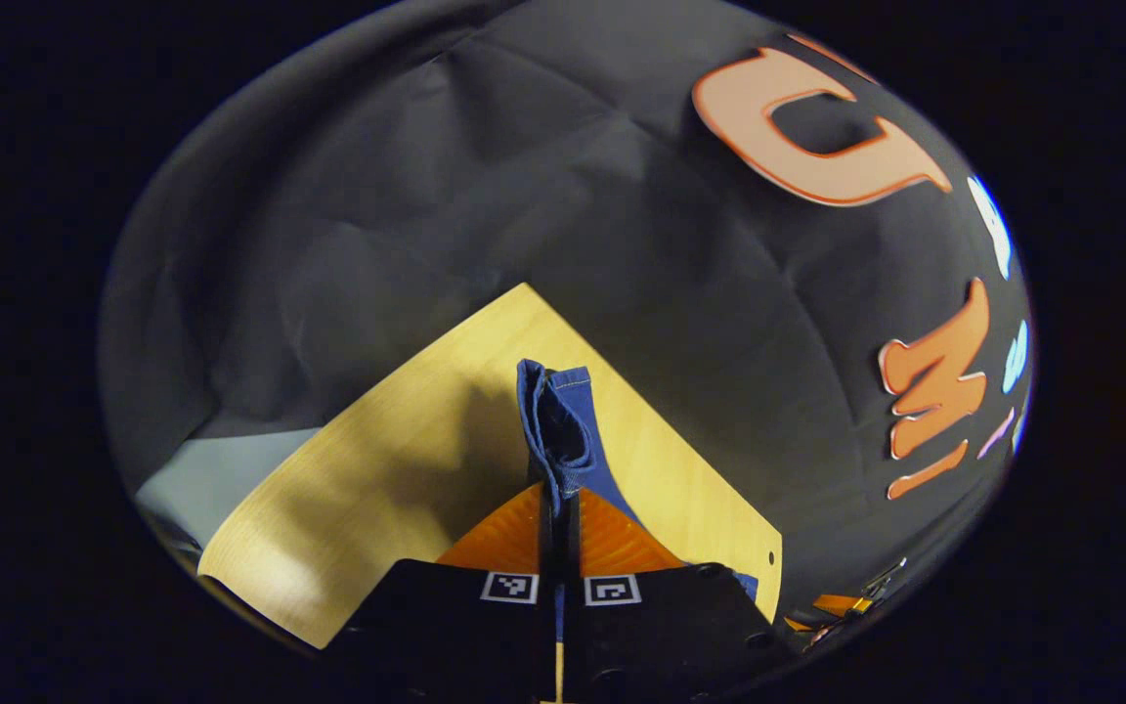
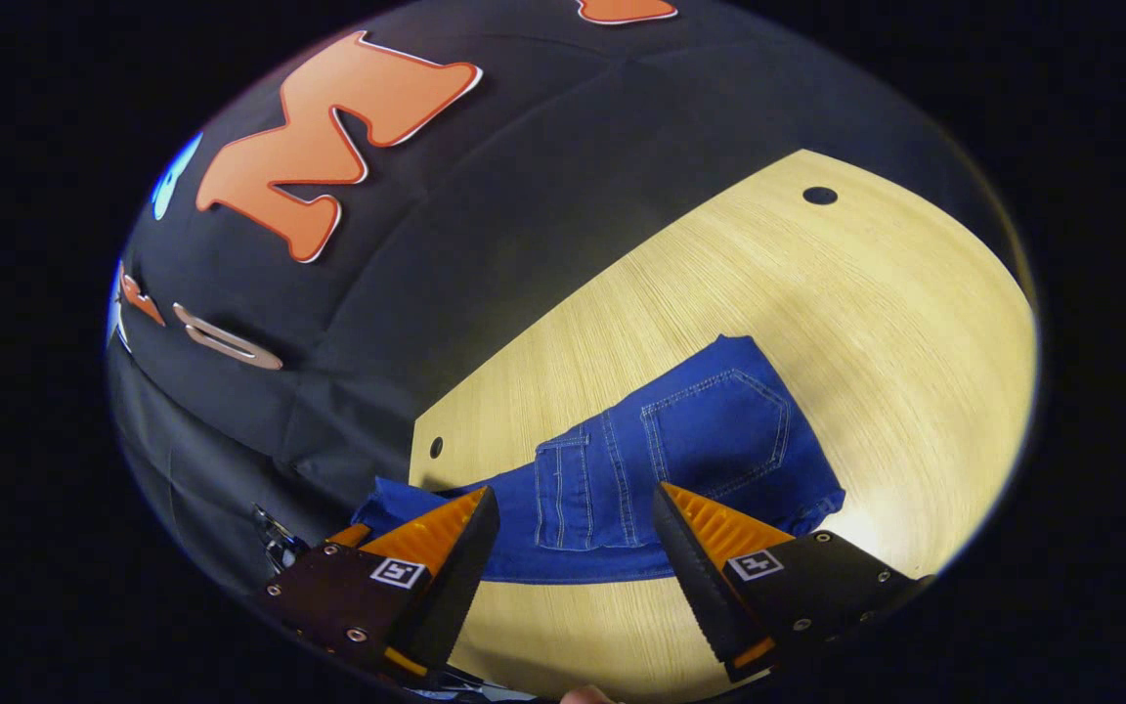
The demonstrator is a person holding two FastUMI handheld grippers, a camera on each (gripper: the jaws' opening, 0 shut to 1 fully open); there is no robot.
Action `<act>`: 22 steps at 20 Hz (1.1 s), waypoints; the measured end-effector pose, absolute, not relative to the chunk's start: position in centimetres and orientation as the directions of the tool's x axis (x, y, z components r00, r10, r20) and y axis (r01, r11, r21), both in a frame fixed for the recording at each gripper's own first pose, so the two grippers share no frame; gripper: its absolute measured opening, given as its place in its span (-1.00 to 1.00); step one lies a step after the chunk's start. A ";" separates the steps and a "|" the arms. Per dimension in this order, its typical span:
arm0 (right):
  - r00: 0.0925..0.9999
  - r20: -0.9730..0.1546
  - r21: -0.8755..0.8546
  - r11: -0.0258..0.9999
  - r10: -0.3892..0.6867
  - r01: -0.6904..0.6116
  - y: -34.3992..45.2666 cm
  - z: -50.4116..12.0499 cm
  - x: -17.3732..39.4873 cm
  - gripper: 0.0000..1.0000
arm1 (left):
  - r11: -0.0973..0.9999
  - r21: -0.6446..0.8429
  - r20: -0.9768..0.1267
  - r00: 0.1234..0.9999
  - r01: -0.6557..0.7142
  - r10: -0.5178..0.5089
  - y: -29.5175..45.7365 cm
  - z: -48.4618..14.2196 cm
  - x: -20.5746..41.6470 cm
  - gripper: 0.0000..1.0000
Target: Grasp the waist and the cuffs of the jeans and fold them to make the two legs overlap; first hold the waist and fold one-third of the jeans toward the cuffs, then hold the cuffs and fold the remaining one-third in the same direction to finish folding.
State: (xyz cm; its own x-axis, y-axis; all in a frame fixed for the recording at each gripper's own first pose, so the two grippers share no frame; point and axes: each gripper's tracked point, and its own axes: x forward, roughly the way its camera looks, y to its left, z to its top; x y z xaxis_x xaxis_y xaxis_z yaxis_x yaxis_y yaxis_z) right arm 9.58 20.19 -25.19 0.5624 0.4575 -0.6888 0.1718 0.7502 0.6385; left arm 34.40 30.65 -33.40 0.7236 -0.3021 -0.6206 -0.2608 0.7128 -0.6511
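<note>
In the left gripper view, my left gripper [image 1: 559, 494] is shut on a bunched end of the blue jeans [image 1: 558, 420]. The stitched hem stands up past the fingertips, above the wooden table [image 1: 397, 460]. In the right gripper view, the jeans [image 2: 700, 430] lie flat on the table [image 2: 817, 293] with a back pocket facing up. Their left part runs toward the table's edge. My right gripper [image 2: 575, 508] is open over the near edge of the denim, one finger on each side of the pocket area, with nothing pinched.
The table's corner edge lies close beyond the held cloth, with the black cloth wall behind it. A grey floor patch [image 1: 221, 469] shows at the lower left. Small holes [image 2: 820, 195] [image 2: 436, 447] mark the tabletop near its edges. Bare wood spreads to the right of the jeans.
</note>
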 end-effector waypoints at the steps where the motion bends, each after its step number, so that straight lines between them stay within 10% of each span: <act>1: 0.566 -0.683 0.639 0.752 0.460 0.160 19.9 -25.0 9.6 0.93 | 0.725 -0.648 -0.607 0.733 -0.234 -0.307 29.5 -32.0 34.3 -0.94; 22: 0.652 -0.632 0.541 0.841 0.418 -0.015 12.2 -22.1 10.7 0.96 | 0.771 -0.614 -0.443 0.734 0.171 -0.515 1.0 -14.7 35.2 -0.94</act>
